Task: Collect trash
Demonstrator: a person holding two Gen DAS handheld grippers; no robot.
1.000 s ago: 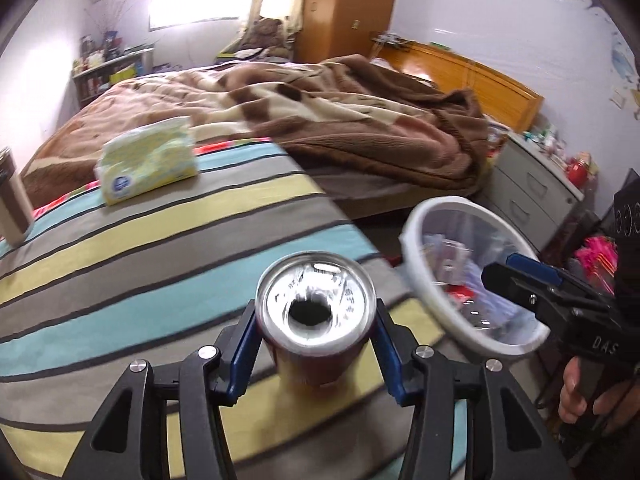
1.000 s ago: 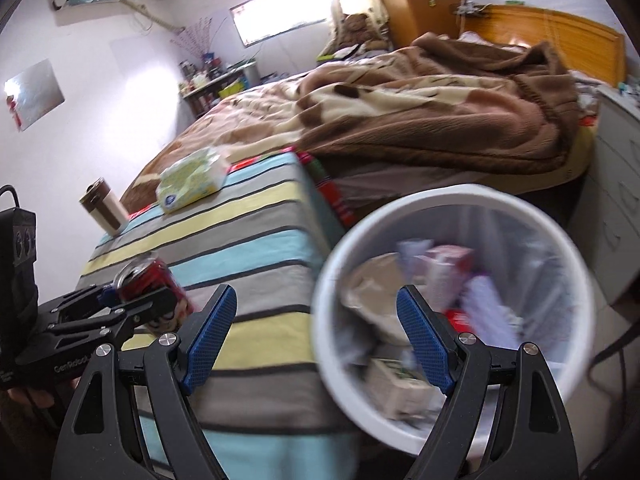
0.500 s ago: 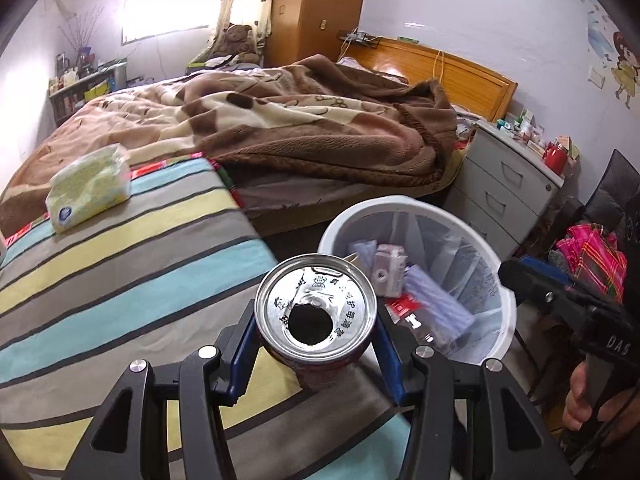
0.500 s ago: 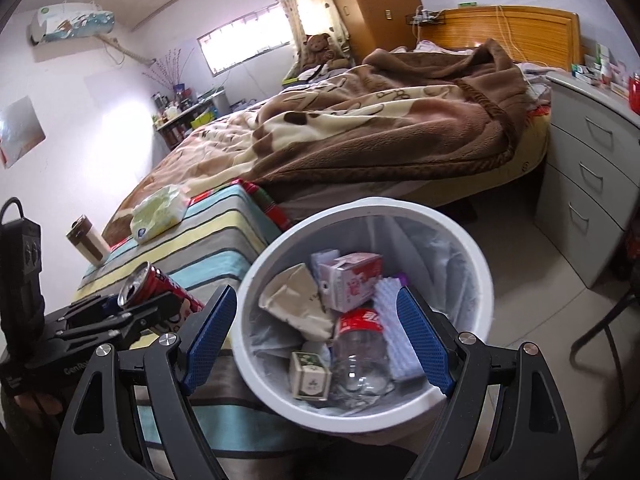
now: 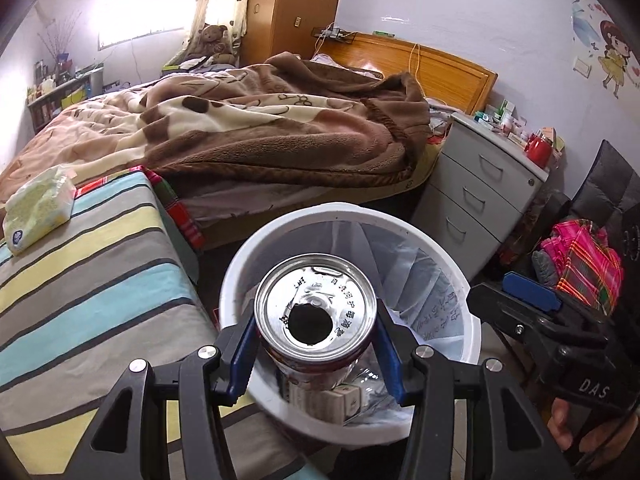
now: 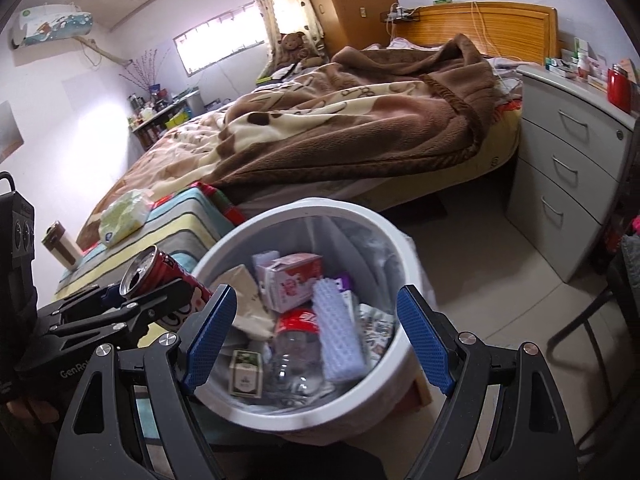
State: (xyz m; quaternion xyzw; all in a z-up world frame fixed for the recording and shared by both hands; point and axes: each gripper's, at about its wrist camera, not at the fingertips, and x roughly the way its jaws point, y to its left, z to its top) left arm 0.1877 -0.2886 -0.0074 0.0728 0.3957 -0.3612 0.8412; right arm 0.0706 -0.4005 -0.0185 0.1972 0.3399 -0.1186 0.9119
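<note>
Presently: can carried over bin for disposal.
Left gripper (image 5: 316,354) has its jaws clamped on the opened can (image 5: 316,316), poised above the lined bin (image 6: 320,208); right gripper (image 6: 316,336) hovers, jaws apart and empty, beside the striped desk (image 5: 80,280).

Left hand-held gripper (image 5: 316,344) clamps can (image 5: 315,316) above bin (image 5: 448,272).

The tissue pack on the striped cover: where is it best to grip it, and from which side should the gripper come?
Probably across its short width, from above. The tissue pack lies flat on the striped cover, nothing touching it; it looks soft, so a wide-open gripper closing on the long edges should hold it.
</note>
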